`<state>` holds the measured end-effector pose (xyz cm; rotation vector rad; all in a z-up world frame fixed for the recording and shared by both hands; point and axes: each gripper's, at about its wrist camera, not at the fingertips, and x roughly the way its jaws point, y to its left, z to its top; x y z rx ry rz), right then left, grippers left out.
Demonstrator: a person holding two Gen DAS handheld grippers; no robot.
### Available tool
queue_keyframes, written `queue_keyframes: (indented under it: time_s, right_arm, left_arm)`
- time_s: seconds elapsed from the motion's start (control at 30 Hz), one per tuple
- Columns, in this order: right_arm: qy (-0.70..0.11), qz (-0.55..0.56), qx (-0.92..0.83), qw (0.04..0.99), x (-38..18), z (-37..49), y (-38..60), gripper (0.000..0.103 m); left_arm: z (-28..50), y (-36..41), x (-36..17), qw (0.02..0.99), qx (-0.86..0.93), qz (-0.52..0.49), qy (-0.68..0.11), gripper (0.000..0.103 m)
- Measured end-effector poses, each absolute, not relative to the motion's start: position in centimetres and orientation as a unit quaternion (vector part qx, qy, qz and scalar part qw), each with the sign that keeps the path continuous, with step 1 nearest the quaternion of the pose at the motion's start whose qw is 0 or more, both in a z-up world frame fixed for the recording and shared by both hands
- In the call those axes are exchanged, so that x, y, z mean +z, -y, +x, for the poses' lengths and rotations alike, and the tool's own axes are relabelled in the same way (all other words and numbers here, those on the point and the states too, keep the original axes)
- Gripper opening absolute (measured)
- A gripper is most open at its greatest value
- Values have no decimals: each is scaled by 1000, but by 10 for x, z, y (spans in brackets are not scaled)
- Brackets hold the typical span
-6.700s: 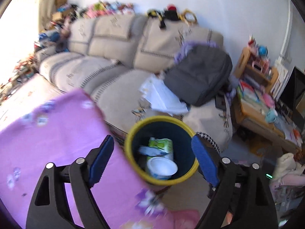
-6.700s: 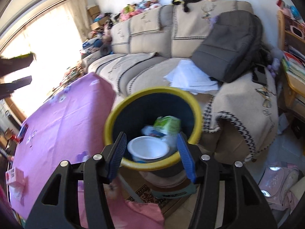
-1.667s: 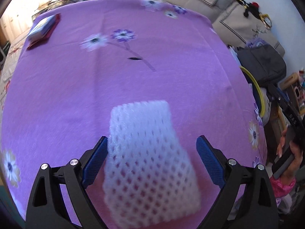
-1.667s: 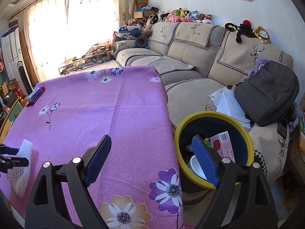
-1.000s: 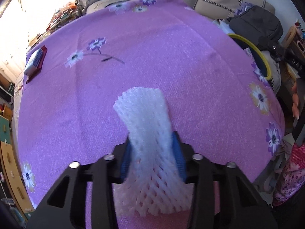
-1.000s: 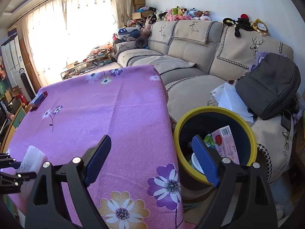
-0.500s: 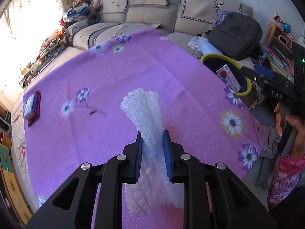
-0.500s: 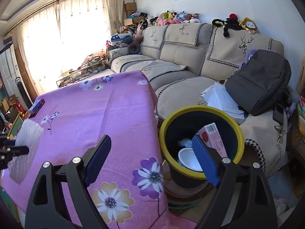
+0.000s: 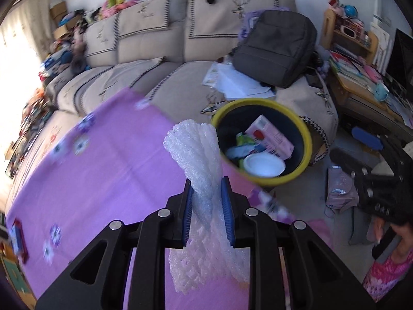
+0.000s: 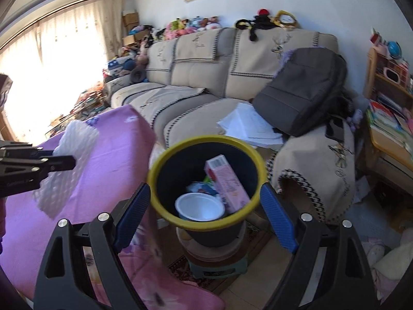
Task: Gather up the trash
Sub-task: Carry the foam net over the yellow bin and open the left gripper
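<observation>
A: Foam netting [image 9: 204, 180], the white fruit-sleeve kind, is sitting pinched between the pads of the left gripper [image 9: 205, 217], and it is hanging in the air to the left of the yellow-rimmed bin [image 10: 206, 178], over the purple tablecloth [image 9: 90, 168]. A second ago it was hanging low over the cloth, well short of the bin; now the bin's mouth is filling the view just past the netting's far end.

B: So the pick-up is behind us?

A: I am judging it so. The jaws have just been tightening on the sleeve, squeezing its waist narrow, and what is left for this piece is the carry and the drop.

B: Which way is it pointing?

A: Its long axis is running along the gripper's fingers, forward and tilted toward the bin. One end is flaring out beyond the fingertips and the other is spreading out behind the pads (it is twisting slightly at the pinch).

B: And moving right from the bin?

A: Inside it a white bowl [image 10: 200, 206] and a pink carton [image 10: 227, 183] are already lying. The right gripper [image 10: 205, 215] is hovering just above the bin's near rim, jaws spread wide and gripping nothing, one finger showing either side of the rim.
</observation>
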<state>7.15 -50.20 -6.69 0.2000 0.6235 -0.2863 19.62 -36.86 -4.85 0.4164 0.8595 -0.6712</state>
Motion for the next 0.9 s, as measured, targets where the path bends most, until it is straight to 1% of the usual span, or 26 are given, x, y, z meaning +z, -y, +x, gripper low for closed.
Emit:
queue_keyframes:
  time_s: [0.27, 0.47, 0.53, 0.57, 0.6, 0.67, 0.7, 0.77, 0.9]
  right_arm:
    - [-314, 122, -182, 924, -77, 52, 543, 82]
    - [-319, 129, -193, 919, -82, 48, 552, 82]
    - [-320, 130, -195, 918, -82, 49, 552, 84]
    - [-321, 129, -197, 918, -82, 49, 551, 86]
    - [-322, 127, -198, 917, -82, 50, 550, 86]
    - [-324, 120, -201, 917, -80, 53, 546, 86]
    - [-324, 115, -201, 917, -79, 54, 544, 86]
    - [-324, 103, -201, 919, -76, 56, 538, 87]
    - [-328, 78, -202, 920, -74, 60, 523, 89]
  left_arm:
    - [225, 496, -78, 793, -379, 215, -425, 22]
    - [251, 557, -117, 779, -379, 218, -449, 27]
    - [258, 567, -128, 781, -373, 213, -454, 36]
    - [263, 569, -133, 782, -371, 209, -456, 50]
    - [266, 573, -138, 782, -367, 212, -457, 69]
    - [272, 575, -144, 793, -351, 215, -450, 83]
    - [274, 575, -145, 798, -343, 218, -445, 87]
    - [277, 567, -144, 801, -336, 213, -448, 91]
    - [273, 535, -128, 814, -329, 186, -441, 92]
